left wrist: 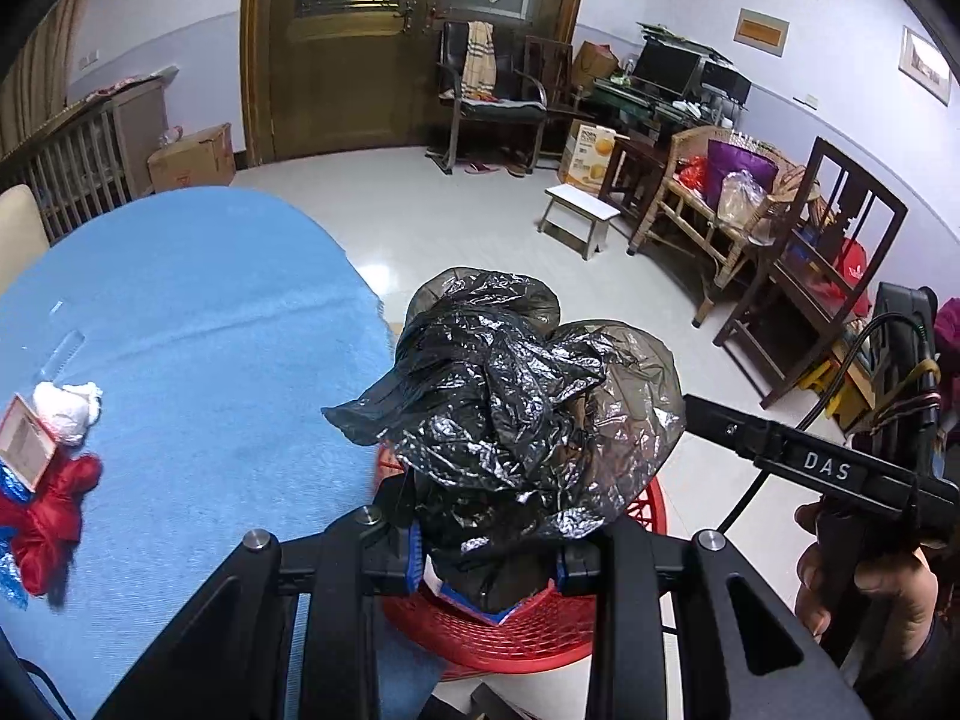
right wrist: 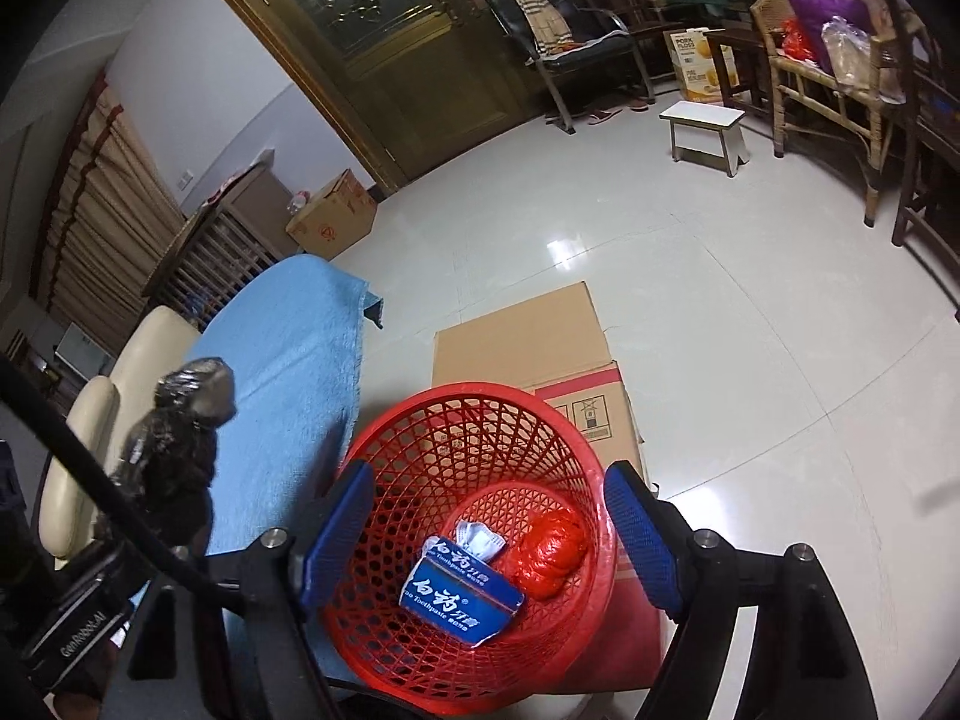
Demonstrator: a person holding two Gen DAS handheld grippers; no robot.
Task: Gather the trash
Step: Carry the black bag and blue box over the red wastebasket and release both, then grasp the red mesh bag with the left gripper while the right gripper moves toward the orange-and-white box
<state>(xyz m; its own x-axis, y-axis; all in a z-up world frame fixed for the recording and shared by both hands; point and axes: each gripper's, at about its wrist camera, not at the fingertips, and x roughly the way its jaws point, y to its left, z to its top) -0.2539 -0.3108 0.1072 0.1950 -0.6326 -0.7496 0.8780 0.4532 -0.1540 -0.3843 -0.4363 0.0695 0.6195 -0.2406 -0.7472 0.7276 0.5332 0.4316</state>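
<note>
My left gripper (left wrist: 489, 564) is shut on a crumpled black plastic bag (left wrist: 504, 408), held above the red mesh basket (left wrist: 522, 630) beside the table. The same black bag (right wrist: 174, 450) shows at the left of the right wrist view. My right gripper (right wrist: 492, 540) stands open over the red basket (right wrist: 480, 402), with nothing pressed between its blue pads (right wrist: 336, 522). Inside the basket lie a blue toothpaste box (right wrist: 462, 594), a white mask (right wrist: 480, 540) and a crumpled red bag (right wrist: 549, 546). On the blue tablecloth (left wrist: 198, 330) rest a white tissue wad (left wrist: 66, 411), a red wrapper (left wrist: 48, 516) and a small carton (left wrist: 24, 441).
Flattened cardboard (right wrist: 522, 336) lies on the tiled floor behind the basket. A cream chair (right wrist: 90, 420) stands at the table's far side. A white stool (left wrist: 579, 219), wicker bench (left wrist: 708, 204) and dark wooden chair (left wrist: 822, 276) line the right wall. A hand (left wrist: 864, 588) holds the right gripper.
</note>
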